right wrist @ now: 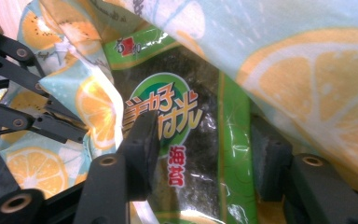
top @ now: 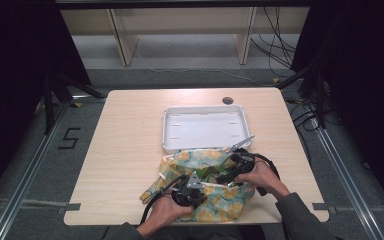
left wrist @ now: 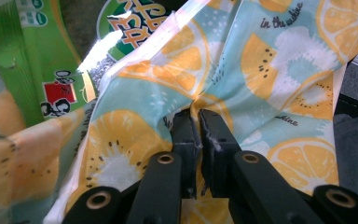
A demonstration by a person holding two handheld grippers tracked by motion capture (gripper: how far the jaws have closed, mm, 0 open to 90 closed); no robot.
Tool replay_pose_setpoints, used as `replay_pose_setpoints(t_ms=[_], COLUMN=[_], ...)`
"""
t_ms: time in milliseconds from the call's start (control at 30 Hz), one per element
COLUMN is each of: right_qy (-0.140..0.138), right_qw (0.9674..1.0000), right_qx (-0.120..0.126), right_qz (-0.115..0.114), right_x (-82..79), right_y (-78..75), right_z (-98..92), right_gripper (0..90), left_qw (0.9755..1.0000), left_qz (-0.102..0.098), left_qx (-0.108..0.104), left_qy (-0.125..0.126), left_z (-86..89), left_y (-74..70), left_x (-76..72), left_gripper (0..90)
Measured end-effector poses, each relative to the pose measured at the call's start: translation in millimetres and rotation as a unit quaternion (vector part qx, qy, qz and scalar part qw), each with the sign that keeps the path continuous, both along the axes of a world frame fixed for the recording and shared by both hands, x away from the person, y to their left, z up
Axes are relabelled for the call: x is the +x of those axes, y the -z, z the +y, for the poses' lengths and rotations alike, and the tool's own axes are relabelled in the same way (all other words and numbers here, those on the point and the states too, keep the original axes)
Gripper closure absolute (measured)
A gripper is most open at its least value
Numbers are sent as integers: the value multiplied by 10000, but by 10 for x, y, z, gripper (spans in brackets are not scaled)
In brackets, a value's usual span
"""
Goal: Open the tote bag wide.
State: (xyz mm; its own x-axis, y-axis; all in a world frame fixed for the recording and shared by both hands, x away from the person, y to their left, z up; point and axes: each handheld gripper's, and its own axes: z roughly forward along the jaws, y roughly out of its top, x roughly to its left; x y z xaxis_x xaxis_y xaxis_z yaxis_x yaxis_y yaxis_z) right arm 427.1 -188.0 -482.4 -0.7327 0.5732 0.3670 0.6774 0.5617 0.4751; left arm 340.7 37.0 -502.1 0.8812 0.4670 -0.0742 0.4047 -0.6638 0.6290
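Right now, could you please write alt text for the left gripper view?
The left gripper pinches a fold of the fruit-print cloth bag between its shut black jaws. Behind the lifted fabric, at upper left, lies a green snack packet.

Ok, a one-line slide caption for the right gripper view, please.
Right gripper straddling a green seaweed snack packet inside the fruit-print cloth bag.

the green snack packet [right wrist: 186, 135] is partly hidden under the fruit-print cloth [right wrist: 307, 56] at upper right and cut off by the bottom edge; in the high view its label is too small to read
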Motion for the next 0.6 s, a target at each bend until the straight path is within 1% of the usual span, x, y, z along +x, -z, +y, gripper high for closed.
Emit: replay_pose_setpoints(t_ms=[33,67,100,133,167,200,267,300,333,367,400,433,467,500,533,567,600], right_qy=[-36,-23,11,-57,-57,19,20,125,125,-13,-110,-87,-155,-118,-281,-281,-342], right_qw=[10000,10000,9999,9997,9997,9998,9993,9993,9993,9987,9970,9959,9967,9980,9978,9978,9977], right_qx=[46,74,104,226,226,207,341,323,323,496,697,786,746,606,607,607,583], right_qz=[10,-30,18,10,10,34,130,115,115,144,306,439,281,125,8,8,-110], right_x=[-3,-5,-10,-8,-8,-11,-16,-36,-36,-39,-54,-92,-95,-119,-146,-146,-148], right_y=[-16,-24,-43,-44,-44,-59,-87,-122,-122,-121,-129,-156,-174,-204,-239,-239,-243], right_z=[-10,-15,-27,-31,-31,-41,-58,-57,-57,-44,-19,16,27,61,113,113,120], right_gripper=[516,539,559,573,573,590,598,630,630,641,671,694,700,711,727,727,731], left_qw=[10000,10000,10000,10000,10000,10000,10000,10000,10000,10000,10000,10000,10000,9999,9999,9999,9999], left_qz=[-36,-20,-13,-11,-11,-16,-29,-31,-38,-45,-71,-90,-38,-90,-90,-91,-85], left_qx=[-11,-13,-11,-2,-2,0,2,2,24,17,23,42,24,76,63,86,82], left_qy=[31,28,28,31,31,29,28,26,29,21,3,11,-46,28,20,24,24], left_z=[1,3,8,10,10,9,8,8,9,7,6,6,6,18,19,21,21], left_y=[-1,1,2,2,2,2,3,3,1,2,0,-1,2,-5,-3,-7,-7], left_x=[4,3,4,5,5,4,1,2,2,3,1,3,-4,7,7,8,6], left_gripper=[844,844,844,844,844,844,844,844,844,844,843,841,840,839,835,835,833])
